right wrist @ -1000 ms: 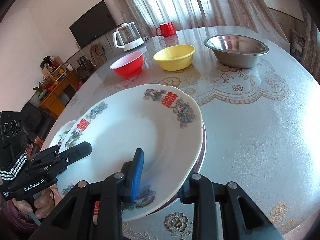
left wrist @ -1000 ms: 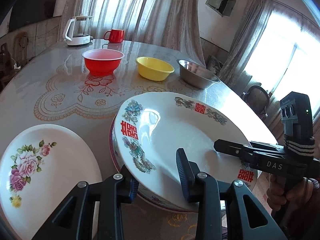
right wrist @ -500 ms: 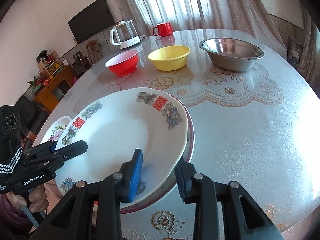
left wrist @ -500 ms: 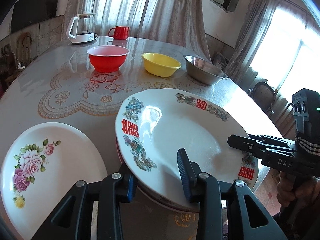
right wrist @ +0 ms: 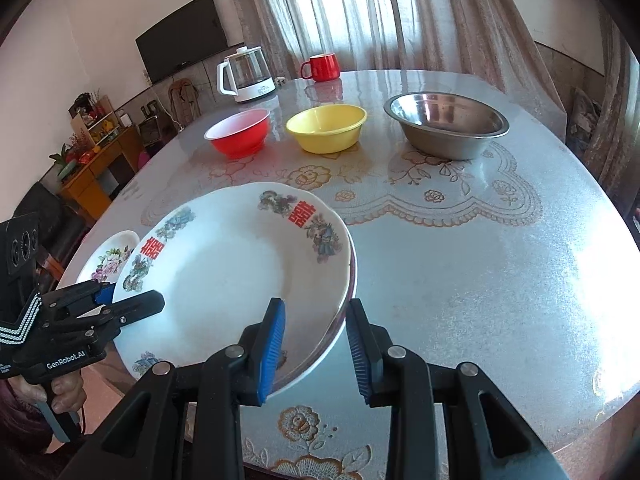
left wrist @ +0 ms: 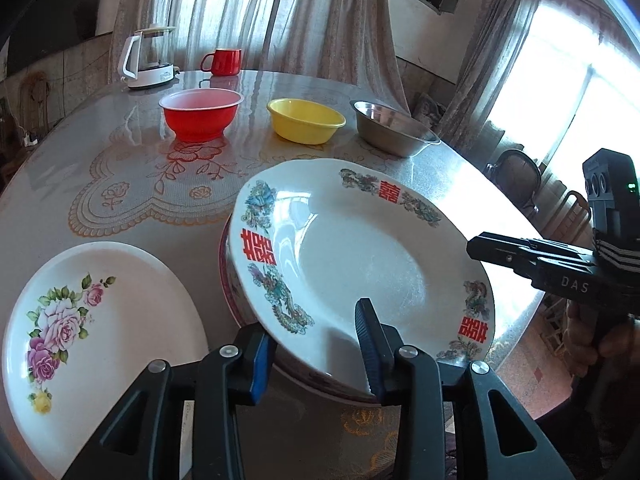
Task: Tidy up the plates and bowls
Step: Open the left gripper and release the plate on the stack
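Okay, the counter [right wrist: 480, 280] is staying as it was. The change is in the dragon plate [left wrist: 360, 264] at the counter's near edge. A second ago it was tipping steeply off the red-rimmed plate [right wrist: 353, 276] beneath it. Now it is lying much flatter on that plate, though still skewed and overhanging toward the near edge.

The rose plate [left wrist: 100, 320] is sitting alone at the near left edge, just beside the stack. The steel bowl [right wrist: 446, 124], yellow bowl [right wrist: 326, 128] and red bowl [right wrist: 238, 134] are standing in a row toward the far edge, well apart from the plates and not yet nested.

The right gripper [right wrist: 316, 308] is backing off and lifting a little. Less of the plate's rim is sitting between its fingers than before. They are standing part-spread, one pad over the plate's face and the other clear of the rim with a visible gap, so they are no longer pressing.

The left gripper [left wrist: 314, 332] is keeping its place. Its fingers seem to be pinching the near rim, one pad on top and one under.

Judging from this, the stacking step is nearly finishing: the left release, the rose plate and the bowls are remaining.
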Demonstrator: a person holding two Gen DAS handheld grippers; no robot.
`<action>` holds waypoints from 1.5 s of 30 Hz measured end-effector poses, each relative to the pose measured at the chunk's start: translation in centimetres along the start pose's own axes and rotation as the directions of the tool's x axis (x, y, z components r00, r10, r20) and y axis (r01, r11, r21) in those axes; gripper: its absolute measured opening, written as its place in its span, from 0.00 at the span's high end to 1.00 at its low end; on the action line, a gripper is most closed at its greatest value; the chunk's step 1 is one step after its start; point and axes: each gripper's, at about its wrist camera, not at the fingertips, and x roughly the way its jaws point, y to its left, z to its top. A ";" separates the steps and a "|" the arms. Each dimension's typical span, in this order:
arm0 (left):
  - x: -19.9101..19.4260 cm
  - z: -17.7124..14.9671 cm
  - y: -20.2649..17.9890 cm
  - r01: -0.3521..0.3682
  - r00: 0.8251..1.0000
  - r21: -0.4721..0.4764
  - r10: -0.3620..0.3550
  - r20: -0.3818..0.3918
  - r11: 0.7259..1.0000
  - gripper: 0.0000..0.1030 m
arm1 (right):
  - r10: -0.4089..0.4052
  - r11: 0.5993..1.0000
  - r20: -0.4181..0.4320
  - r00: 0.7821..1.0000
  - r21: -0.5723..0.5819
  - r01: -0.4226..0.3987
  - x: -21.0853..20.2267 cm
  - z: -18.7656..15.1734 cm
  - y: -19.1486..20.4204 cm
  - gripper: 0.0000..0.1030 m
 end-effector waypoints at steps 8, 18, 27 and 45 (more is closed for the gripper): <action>-0.7 -0.1 0.6 0.013 1.000 -0.027 -0.013 0.006 1.000 0.63 | -0.045 0.998 0.028 0.999 0.049 0.044 2.9 2.9 -0.9 0.70; -0.5 -0.1 0.2 -0.024 1.000 -0.018 0.024 0.018 1.000 0.63 | -0.072 0.997 0.024 0.997 0.006 0.072 4.2 2.7 -0.3 0.72; -0.6 -0.3 0.1 -0.040 0.999 -0.009 0.040 0.037 0.999 0.63 | -0.110 0.993 0.012 0.994 -0.033 0.110 4.0 2.0 0.5 0.72; -0.6 -0.4 -0.9 -0.125 0.992 0.035 0.123 0.042 0.992 0.62 | -0.102 0.995 0.009 0.995 0.002 0.102 3.1 1.0 0.2 0.72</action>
